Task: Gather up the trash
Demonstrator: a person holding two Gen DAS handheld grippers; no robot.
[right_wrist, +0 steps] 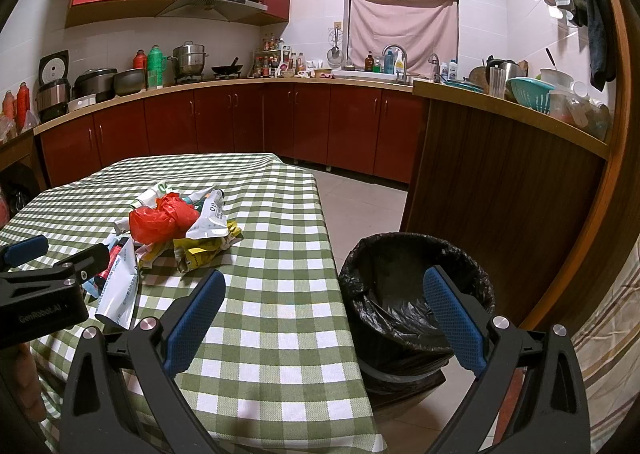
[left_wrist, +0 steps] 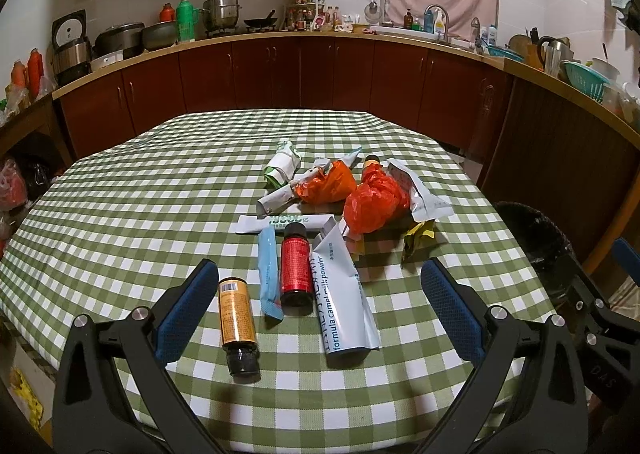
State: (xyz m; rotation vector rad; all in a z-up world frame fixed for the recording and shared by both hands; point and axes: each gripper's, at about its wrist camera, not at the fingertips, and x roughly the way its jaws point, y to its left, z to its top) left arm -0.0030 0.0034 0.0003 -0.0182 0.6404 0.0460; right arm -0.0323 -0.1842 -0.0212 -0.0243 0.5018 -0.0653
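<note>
trash bin half cut off behind right gripper's arm in left wrist view, floor of liner lost in shadow. yellow wrapper mostly tucked under orange bag. small bottle at far end of heap shows cap only. left gripper cut by left edge of right wrist view, covers near trash. print on white sachet partly unreadable.

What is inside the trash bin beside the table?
The trash bin shows only its crumpled black liner; no trash is visible. Its very bottom is hidden by folds and the right tongs.
</note>
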